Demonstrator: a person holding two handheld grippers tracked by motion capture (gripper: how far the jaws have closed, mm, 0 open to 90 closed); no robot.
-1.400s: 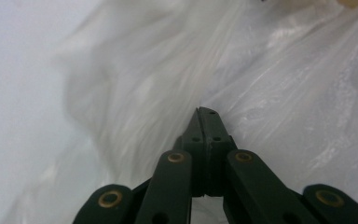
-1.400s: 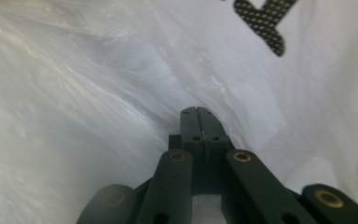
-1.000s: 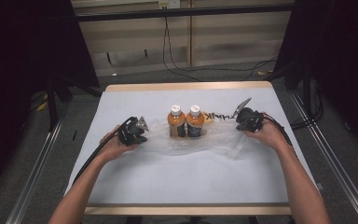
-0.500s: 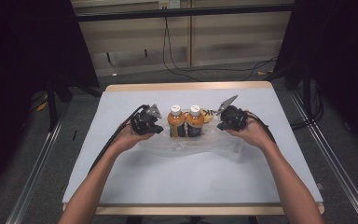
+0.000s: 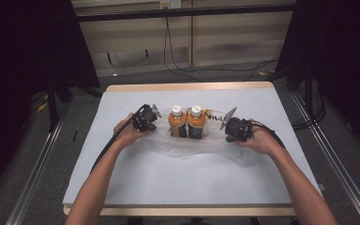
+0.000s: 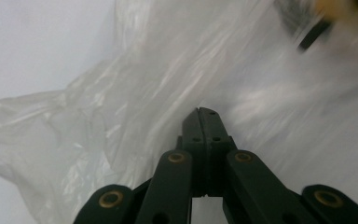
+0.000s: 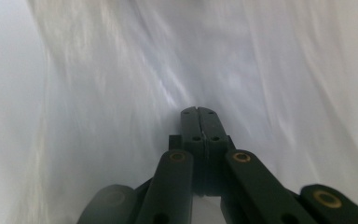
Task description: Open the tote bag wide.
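On the white counter two orange bottles with white caps stand upright side by side, touching, inside a clear plastic bag whose loose film spreads toward the person across the counter. The left claw sits just beside the left bottle, at the bag's left edge; the right claw sits just beside the right bottle, at the bag's right edge, so the bottles stand between the two claws. In the left gripper view the left claw has its jaws pressed fully together, tips against the crumpled film of the bag, and a blurred bottle shows at the upper right; whether a fold of film is pinched between the tips cannot be told. In the right gripper view the right claw is likewise closed tight, with the bag's film rising close ahead of it, and again a pinch on the film cannot be told.
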